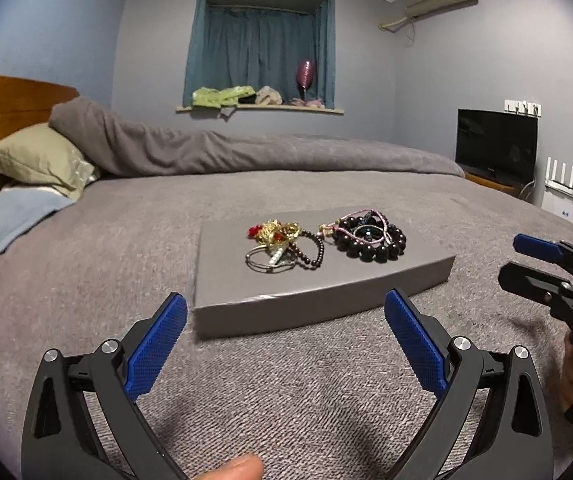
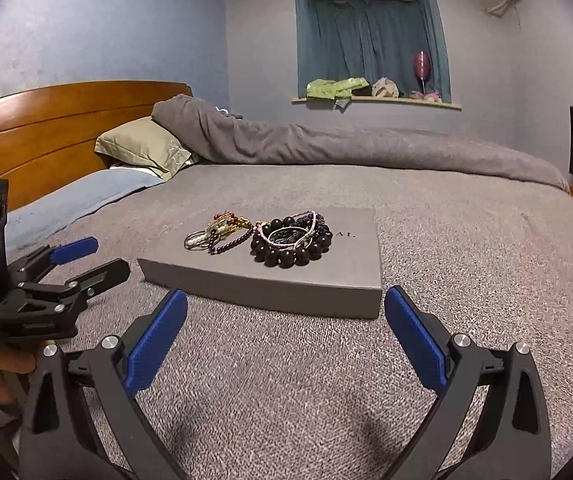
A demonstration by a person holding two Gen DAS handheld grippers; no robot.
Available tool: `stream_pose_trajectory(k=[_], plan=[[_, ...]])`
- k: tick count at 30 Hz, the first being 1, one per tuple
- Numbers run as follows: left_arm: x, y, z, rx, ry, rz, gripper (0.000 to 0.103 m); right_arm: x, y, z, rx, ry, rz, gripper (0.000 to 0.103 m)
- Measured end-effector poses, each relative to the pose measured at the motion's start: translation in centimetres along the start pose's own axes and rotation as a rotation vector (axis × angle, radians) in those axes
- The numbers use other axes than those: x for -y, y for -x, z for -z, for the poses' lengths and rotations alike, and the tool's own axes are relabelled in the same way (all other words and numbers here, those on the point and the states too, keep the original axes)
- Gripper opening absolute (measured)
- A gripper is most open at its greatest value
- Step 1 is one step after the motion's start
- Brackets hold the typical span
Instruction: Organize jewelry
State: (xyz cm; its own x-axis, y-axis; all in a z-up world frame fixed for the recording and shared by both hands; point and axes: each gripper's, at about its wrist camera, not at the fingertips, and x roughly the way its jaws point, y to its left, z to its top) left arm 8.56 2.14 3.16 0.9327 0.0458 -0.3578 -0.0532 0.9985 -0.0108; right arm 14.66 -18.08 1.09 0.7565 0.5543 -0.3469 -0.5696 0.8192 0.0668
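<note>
A flat grey box (image 1: 246, 312) (image 2: 350, 276) lies on the bed. On its lid sit two heaps of jewelry. One is a tangle of gold, red, pearl and silver pieces (image 1: 276, 242) (image 2: 218, 232). The other is a dark bead bracelet with pink cords (image 1: 370, 236) (image 2: 290, 240). My left gripper (image 1: 286, 308) is open and empty, just in front of the box. My right gripper (image 2: 286, 306) is open and empty, also just short of the box. Each gripper shows in the other's view, the right one (image 1: 526, 260) and the left one (image 2: 94, 260).
The grey bedspread (image 1: 286, 392) (image 2: 466, 240) surrounds the box. A rolled grey duvet (image 1: 226, 148) and pillows (image 1: 42, 156) lie at the far side by the wooden headboard (image 2: 46, 128). A TV (image 1: 496, 144) stands right of the bed.
</note>
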Motion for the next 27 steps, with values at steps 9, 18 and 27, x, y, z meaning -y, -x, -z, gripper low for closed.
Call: stream_pose_trajectory(k=[9,18,27], plan=[[0.6,0.6,0.0,0.039,-0.031,-0.008,0.098,-0.8,0.0,1.6,0.018,0.037,0.026,0.097],[0.8,0.7,0.1,0.042,-0.042,-0.007,0.098,-0.9,0.7,1.7,0.041,0.041,0.024,0.097],[1.0,0.6,0.1,0.039,-0.054,-0.002,0.098,-0.9,0.9,1.7,0.045,0.041,0.02,0.097]])
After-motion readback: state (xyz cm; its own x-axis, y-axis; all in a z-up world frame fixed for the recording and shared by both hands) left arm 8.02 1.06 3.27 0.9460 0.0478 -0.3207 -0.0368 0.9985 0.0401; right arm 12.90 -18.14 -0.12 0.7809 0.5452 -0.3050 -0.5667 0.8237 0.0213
